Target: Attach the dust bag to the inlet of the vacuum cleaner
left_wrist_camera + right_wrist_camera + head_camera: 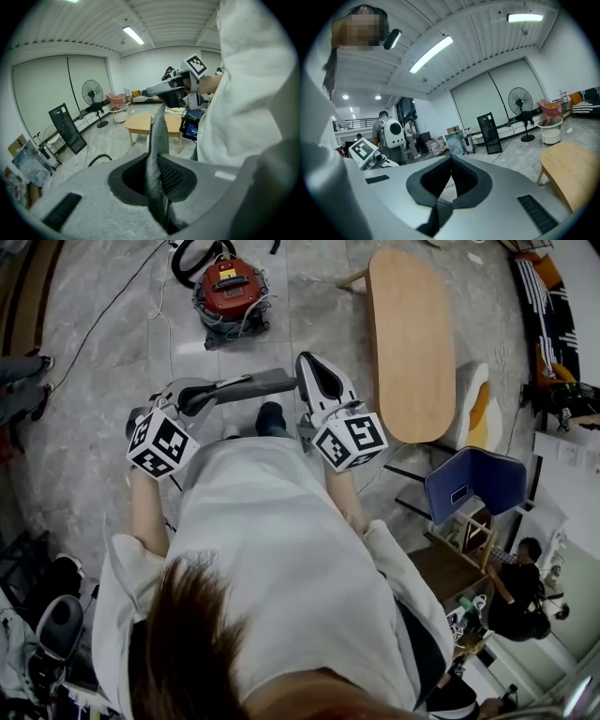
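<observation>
The grey dust bag [248, 386] stretches across in front of the person, between the two grippers. My left gripper [192, 397] is shut on one end. In the left gripper view the mesh fabric [158, 136] rises out of the closed jaws toward the right gripper [171, 91]. My right gripper [309, 367] is shut where the bag's other end meets it. In the right gripper view only a dark strip [436, 216] shows low between the closed jaws. The red vacuum cleaner [230, 292], with a black hose [199, 254], stands on the floor ahead, well away from both grippers.
A long wooden table [411, 343] stands to the right of the vacuum, with a blue chair [473, 482] nearer. Cables [112, 306] trail over the tiled floor on the left. A standing fan [92, 91] and people [391, 133] are further off in the room.
</observation>
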Action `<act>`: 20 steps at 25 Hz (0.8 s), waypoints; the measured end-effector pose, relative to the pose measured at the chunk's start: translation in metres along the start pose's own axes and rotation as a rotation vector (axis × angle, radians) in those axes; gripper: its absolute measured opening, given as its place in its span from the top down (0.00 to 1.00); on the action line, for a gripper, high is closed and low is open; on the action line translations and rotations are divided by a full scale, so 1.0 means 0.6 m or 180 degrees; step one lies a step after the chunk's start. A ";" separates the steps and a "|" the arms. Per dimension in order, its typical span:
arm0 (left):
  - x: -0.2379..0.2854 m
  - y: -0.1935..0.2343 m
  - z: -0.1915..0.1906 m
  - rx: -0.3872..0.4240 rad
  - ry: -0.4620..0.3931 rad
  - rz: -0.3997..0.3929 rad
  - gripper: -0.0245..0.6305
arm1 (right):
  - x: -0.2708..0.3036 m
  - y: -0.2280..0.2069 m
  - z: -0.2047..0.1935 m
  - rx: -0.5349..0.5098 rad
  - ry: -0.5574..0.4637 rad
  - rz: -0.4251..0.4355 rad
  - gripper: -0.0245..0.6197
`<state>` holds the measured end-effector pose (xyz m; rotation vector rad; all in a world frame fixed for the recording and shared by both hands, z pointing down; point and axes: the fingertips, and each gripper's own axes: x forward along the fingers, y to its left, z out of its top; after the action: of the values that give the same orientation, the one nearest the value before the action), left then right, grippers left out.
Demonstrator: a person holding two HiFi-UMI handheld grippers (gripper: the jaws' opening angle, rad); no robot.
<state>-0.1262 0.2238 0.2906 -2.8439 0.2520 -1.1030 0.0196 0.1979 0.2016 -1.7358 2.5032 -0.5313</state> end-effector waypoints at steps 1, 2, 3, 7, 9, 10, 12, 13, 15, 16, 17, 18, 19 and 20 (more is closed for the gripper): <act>0.010 0.009 0.005 -0.0011 0.0021 0.0036 0.90 | 0.008 -0.013 0.004 -0.0010 0.0016 0.0039 0.96; 0.020 0.016 0.010 -0.0019 0.0047 0.0073 0.90 | 0.016 -0.027 0.008 -0.0017 0.0037 0.0081 0.96; 0.030 0.022 0.016 -0.0028 0.0076 0.0109 0.90 | 0.023 -0.041 0.011 -0.0023 0.0062 0.0122 0.96; 0.068 0.042 0.043 -0.0128 0.0152 0.0241 0.90 | 0.048 -0.095 0.025 -0.0029 0.0157 0.0270 0.96; 0.083 0.052 0.055 -0.0199 0.0154 0.0305 0.90 | 0.060 -0.118 0.031 -0.0030 0.0182 0.0348 0.96; 0.091 0.058 0.061 -0.0232 0.0154 0.0337 0.90 | 0.065 -0.130 0.033 -0.0029 0.0199 0.0384 0.96; 0.105 0.068 0.072 -0.0283 0.0170 0.0403 0.90 | 0.074 -0.152 0.036 -0.0019 0.0245 0.0447 0.96; 0.112 0.072 0.077 -0.0300 0.0188 0.0435 0.90 | 0.077 -0.162 0.038 -0.0013 0.0268 0.0475 0.96; 0.123 0.077 0.086 -0.0324 0.0226 0.0487 0.90 | 0.079 -0.180 0.043 0.0001 0.0294 0.0517 0.96; 0.127 0.079 0.090 -0.0335 0.0241 0.0506 0.90 | 0.080 -0.188 0.046 0.0014 0.0295 0.0530 0.96; 0.130 0.081 0.094 -0.0345 0.0248 0.0521 0.90 | 0.081 -0.195 0.049 0.0031 0.0291 0.0539 0.96; 0.132 0.084 0.098 -0.0358 0.0247 0.0534 0.90 | 0.083 -0.200 0.051 0.0048 0.0286 0.0544 0.96; 0.132 0.087 0.101 -0.0375 0.0240 0.0544 0.90 | 0.085 -0.205 0.053 0.0062 0.0284 0.0543 0.96; 0.131 0.089 0.102 -0.0397 0.0229 0.0552 0.90 | 0.087 -0.210 0.053 0.0074 0.0284 0.0538 0.96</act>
<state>-0.0341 0.1577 0.2905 -2.8241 0.5802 -1.1936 0.1210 0.1031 0.2182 -1.5062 2.6604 -0.6346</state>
